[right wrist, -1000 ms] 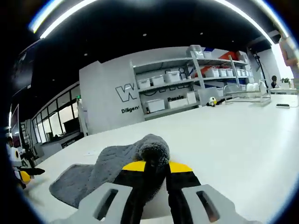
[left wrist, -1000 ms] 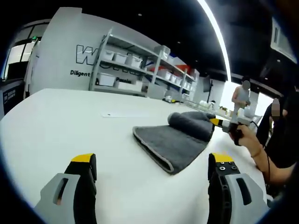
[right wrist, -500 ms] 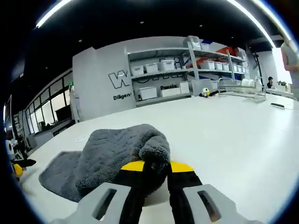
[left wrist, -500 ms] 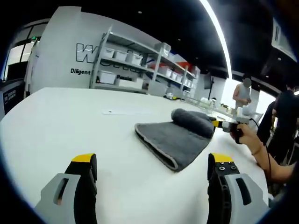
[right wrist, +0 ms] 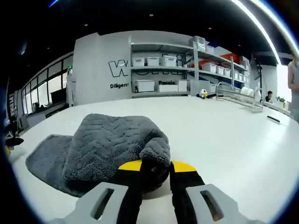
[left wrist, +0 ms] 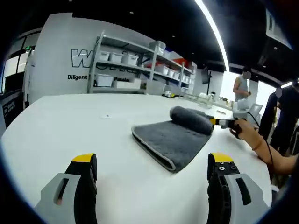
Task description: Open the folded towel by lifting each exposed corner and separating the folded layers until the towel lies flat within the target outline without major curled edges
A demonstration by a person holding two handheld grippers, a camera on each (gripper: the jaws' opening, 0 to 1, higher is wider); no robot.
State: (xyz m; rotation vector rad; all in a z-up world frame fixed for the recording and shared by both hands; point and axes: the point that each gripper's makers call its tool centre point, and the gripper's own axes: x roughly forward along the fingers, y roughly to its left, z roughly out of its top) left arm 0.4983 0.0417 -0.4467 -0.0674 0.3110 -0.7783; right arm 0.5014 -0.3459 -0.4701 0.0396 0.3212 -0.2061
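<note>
The grey towel [left wrist: 174, 140] lay on the white table [left wrist: 65, 126], its far end rolled over. The right gripper [right wrist: 149, 169] pinched that rolled corner; the left gripper [left wrist: 152, 163] hovered wide open, holding nothing.

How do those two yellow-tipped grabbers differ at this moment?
The left gripper has its jaws wide apart, holding nothing, short of the grey plush towel. The right gripper is shut on a bunched towel corner. The left one hovers over the bare white table. Both share grey bodies and yellow tips.
</note>
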